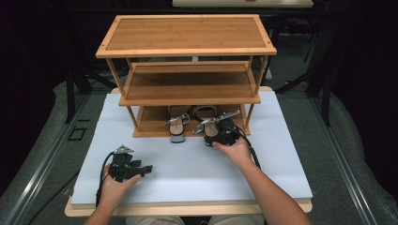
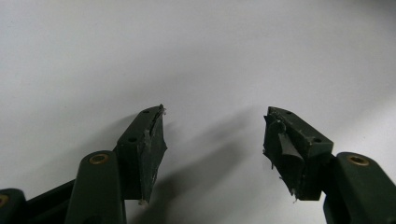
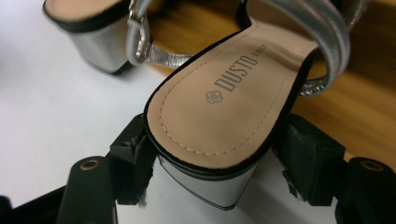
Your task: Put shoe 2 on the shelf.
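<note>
Two silver block-heel sandals stand with their toes on the bottom shelf of a wooden shoe rack (image 1: pixel 186 33) and their heels out toward me. My right gripper (image 1: pixel 219 134) is at the right sandal (image 1: pixel 206 123). In the right gripper view its jaws (image 3: pixel 212 154) sit on either side of that sandal's heel (image 3: pixel 219 102), with the pads against the heel block. The left sandal (image 1: pixel 177 125) stands beside it, its heel (image 3: pixel 93 32) at the upper left of that view. My left gripper (image 1: pixel 146 169) rests on the white mat, and its jaws (image 2: pixel 215 121) are open with nothing between them.
The rack has three shelves; the top and middle ones are bare. A white mat (image 1: pixel 187 164) covers the table (image 1: pixel 187 210) in front of the rack. Dark frames and stands surround the table at the back and sides.
</note>
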A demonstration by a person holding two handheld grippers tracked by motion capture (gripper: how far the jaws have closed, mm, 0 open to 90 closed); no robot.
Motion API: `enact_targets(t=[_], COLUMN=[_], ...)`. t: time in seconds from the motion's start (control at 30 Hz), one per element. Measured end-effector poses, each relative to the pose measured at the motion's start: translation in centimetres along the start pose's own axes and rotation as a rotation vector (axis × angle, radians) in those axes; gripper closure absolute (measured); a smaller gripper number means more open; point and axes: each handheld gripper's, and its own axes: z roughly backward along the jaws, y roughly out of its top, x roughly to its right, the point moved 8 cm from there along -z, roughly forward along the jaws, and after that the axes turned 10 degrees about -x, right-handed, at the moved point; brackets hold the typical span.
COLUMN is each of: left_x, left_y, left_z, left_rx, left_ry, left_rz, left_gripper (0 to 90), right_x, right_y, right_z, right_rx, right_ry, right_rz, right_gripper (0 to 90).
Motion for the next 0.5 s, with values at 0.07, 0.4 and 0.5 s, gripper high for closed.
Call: enact_targets(t=[0.07,0.4,0.5], left_x=[0.0,0.0,0.0], left_y=[0.0,0.0,0.0], left_z=[0.0,0.0,0.0], left_rx=[0.001,0.004,0.004], left_ry=[0.0,-0.004,-0.003], left_rz=[0.0,0.005,0.004], left_gripper=[38.0,38.0,38.0], right_x=[0.2,0.1,0.0], right_y=[0.4,1.9,2.0], right_z=[-0.3,-1.9,-2.1], right_rx=[-0.001,0.013,0.009], right_ry=[-0.024,-0.049,-0.055], right_rz=[-0.01,-0.062,-0.064], right_gripper=[32.5,32.7,32.4])
